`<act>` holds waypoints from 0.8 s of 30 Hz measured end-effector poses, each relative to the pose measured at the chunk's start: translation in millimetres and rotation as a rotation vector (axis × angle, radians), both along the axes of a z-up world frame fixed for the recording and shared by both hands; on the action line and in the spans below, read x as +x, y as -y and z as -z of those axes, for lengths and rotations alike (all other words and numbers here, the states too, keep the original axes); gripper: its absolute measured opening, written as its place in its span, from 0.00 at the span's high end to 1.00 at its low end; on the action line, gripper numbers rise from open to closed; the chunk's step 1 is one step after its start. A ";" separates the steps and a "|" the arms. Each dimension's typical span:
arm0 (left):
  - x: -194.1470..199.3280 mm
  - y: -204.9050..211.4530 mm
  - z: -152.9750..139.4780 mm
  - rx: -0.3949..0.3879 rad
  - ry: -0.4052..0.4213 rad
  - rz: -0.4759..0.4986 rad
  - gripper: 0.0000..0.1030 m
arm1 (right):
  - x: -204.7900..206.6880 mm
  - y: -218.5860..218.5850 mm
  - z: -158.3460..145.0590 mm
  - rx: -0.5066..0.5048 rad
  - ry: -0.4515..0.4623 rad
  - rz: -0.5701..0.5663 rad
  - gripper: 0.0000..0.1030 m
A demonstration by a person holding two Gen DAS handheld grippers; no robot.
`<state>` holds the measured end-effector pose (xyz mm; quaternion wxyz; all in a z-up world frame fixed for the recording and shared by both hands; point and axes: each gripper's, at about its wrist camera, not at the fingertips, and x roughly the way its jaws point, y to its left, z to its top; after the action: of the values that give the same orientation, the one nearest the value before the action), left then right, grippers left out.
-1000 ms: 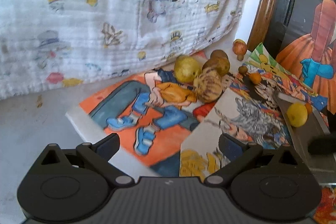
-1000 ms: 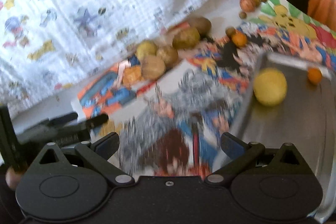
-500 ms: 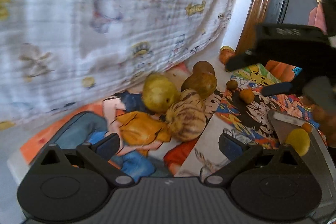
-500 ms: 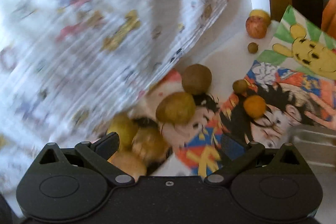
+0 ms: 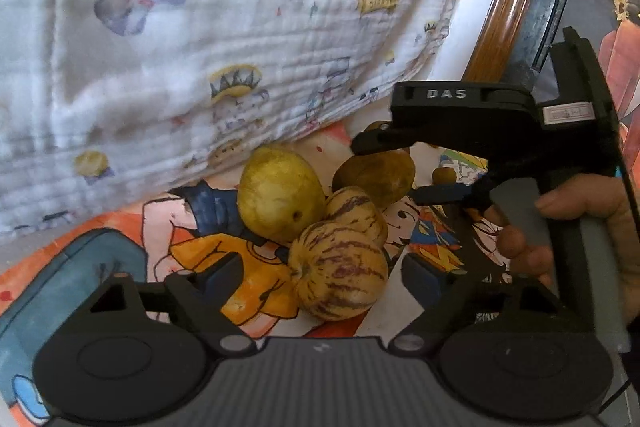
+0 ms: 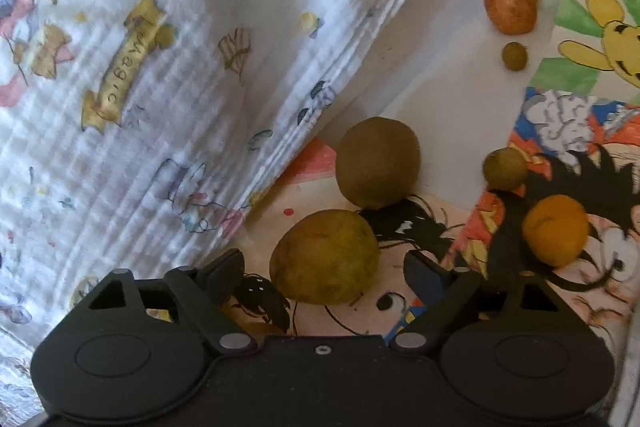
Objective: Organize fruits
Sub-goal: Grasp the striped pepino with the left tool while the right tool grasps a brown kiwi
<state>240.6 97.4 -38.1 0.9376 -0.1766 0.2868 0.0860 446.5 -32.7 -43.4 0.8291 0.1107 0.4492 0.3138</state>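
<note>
Two hand-held grippers close on a cluster of fruit lying on cartoon posters [image 5: 256, 279] spread beside a printed white cloth [image 5: 200, 47]. At left, the left gripper [image 5: 320, 269] stands wide open and empty, its fingers flanking a striped yellow fruit [image 5: 340, 271] that touches a second striped one and a plain yellow-green fruit [image 5: 280, 195] behind it. Further right, the right gripper [image 6: 324, 267], gripped by a hand [image 5: 576, 223], is likewise wide and empty, straddling a dull green-yellow fruit [image 6: 324, 257]; a brown kiwi-like fruit [image 6: 378, 163] sits just beyond, near the cloth's hem. Toward the posters' right edge lie a small orange fruit [image 6: 556, 231] and a small olive one [image 6: 505, 169]. The striped fruit looks smooth, rounded, likely soft-skinned and prone to roll or bruise; a gentle grip across its widest middle seems the safest hold.
</note>
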 end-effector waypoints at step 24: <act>2.2 -0.3 3.8 -0.045 0.019 0.023 0.45 | -14.2 -20.1 20.3 -0.016 0.087 -0.032 0.37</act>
<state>242.8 97.7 -41.9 0.9370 -0.1951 0.2820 0.0671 432.3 -12.6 -63.8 0.8435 0.0832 0.4169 0.3282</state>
